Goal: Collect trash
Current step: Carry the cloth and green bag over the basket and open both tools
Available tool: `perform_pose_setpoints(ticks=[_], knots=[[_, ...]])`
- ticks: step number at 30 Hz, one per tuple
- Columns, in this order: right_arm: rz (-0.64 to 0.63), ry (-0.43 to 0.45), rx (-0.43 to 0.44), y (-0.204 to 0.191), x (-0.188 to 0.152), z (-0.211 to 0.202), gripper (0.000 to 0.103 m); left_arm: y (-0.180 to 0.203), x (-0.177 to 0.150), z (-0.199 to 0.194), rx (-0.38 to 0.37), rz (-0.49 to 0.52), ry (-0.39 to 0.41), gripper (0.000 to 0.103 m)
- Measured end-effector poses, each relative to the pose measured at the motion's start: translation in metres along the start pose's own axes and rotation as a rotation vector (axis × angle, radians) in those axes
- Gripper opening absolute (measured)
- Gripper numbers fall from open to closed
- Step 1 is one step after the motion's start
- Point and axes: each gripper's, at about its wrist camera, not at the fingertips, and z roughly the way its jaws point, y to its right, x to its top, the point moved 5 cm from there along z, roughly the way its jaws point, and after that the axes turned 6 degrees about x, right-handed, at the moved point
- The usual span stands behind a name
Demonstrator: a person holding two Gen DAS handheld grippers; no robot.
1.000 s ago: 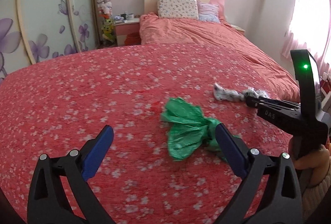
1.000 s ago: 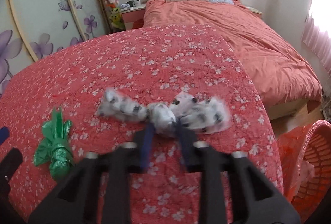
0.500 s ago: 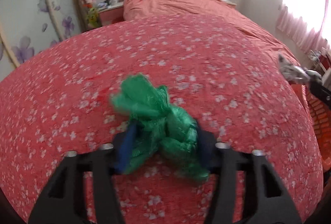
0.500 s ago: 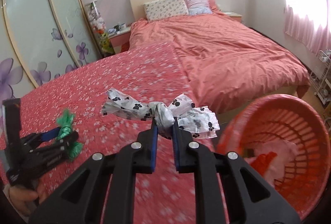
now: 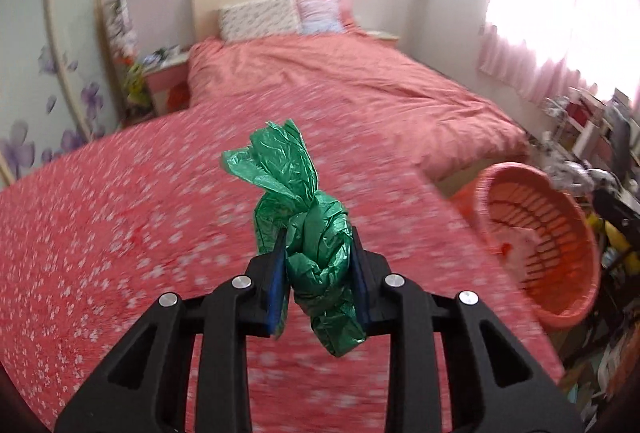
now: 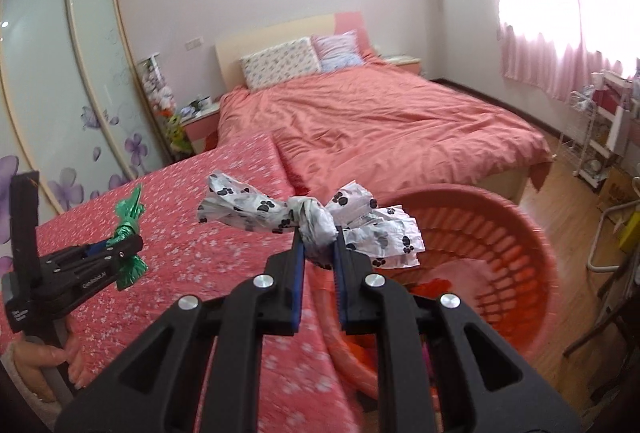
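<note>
A knotted green plastic bag (image 5: 288, 169) is lifted above the flowered red bedspread (image 5: 100, 233), and my left gripper (image 5: 318, 237) is closing its jaws on the knot, pads pressing it. My right gripper (image 6: 318, 233) is shut on the knot of a white bag with black paw prints (image 6: 248, 205), held over the near rim of the orange laundry basket (image 6: 480, 233). The right wrist view also shows the left gripper (image 6: 120, 245) with the green bag (image 6: 130, 207) at far left, a hand (image 6: 40, 357) under it. The basket (image 5: 540, 217) stands right of the bed's edge.
Beyond the flowered bedspread lies a bed with a salmon duvet (image 6: 380, 121) and pillows (image 6: 280, 65). A nightstand (image 6: 196, 121) and sliding wardrobe doors (image 6: 60, 73) stand at left. Shelves (image 6: 600, 129) and clutter line the right wall over wooden floor (image 6: 568, 193). Some red and pink items lie inside the basket.
My left gripper went from open around the green bag to closed on it, and lifted it off the bedspread toward the basket. My right gripper carried the paw-print bag rightward over the basket.
</note>
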Motion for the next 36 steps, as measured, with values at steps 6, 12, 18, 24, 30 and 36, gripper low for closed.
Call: perform_pose_setpoints(ticks=[6,12,18,24,30,36], knots=[[0.030,0.049,-0.061,0.031,-0.001,-0.031,0.014,0.059,0.006,-0.021,-0.089,0.073,0.048,0.028],[0.060,0.067,-0.104,0.056,-0.006,-0.043,0.014,0.111,0.007,-0.027,-0.186,0.112,0.056,0.029],[0.110,0.074,-0.132,0.083,-0.010,-0.045,0.014,0.148,0.000,-0.022,-0.280,0.136,0.035,0.029],[0.143,0.074,-0.135,0.103,-0.010,-0.042,0.015,0.171,-0.003,-0.016,-0.334,0.150,0.018,0.029],[0.199,0.070,-0.099,0.116,-0.005,-0.030,0.025,0.183,-0.007,-0.003,-0.344,0.137,-0.019,0.046],[0.215,0.072,-0.089,0.124,-0.003,-0.025,0.053,0.177,-0.011,0.005,-0.302,0.132,-0.021,0.068]])
